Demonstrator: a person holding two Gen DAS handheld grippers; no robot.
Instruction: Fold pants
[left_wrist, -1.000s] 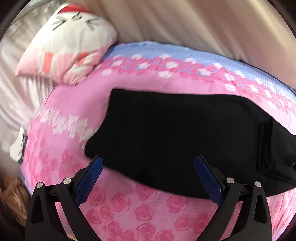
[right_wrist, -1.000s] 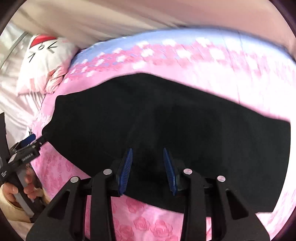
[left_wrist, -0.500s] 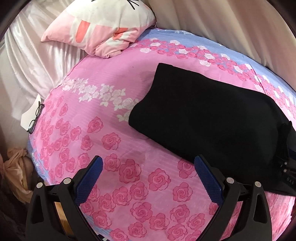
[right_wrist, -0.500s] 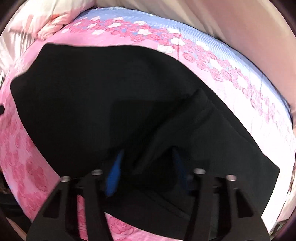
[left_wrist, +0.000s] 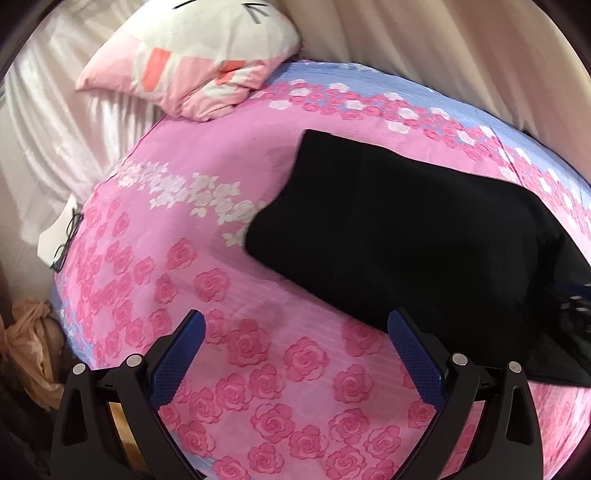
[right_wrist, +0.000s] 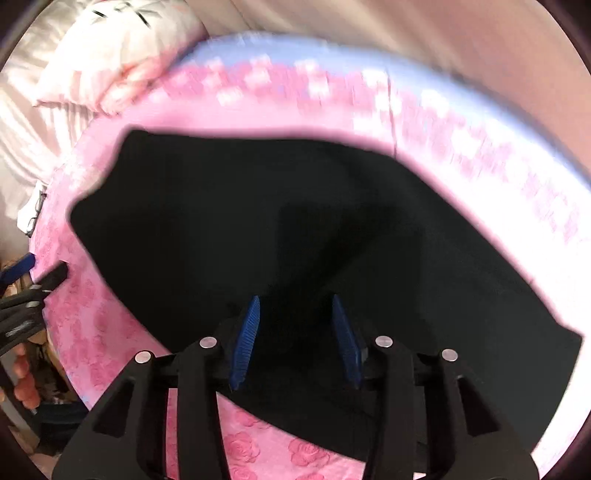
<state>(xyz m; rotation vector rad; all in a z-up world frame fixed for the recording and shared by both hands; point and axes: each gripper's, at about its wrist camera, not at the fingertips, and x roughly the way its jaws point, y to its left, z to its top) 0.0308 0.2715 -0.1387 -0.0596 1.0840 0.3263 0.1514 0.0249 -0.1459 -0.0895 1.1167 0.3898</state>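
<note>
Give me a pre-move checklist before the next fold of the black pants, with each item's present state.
1. Black fabric pants lying flat on the pink rose-print bedsheet: ok.
2. Left gripper open and holding nothing: ok.
3. Right gripper fingers straddle cloth at the near edge: ok.
4. Right gripper clamped on the cloth: cannot tell; a gap shows between its fingers.
5. White-and-pink cat-face pillow apart from the pants: ok.
6. Right wrist view sharp: not ok, blurred.
</note>
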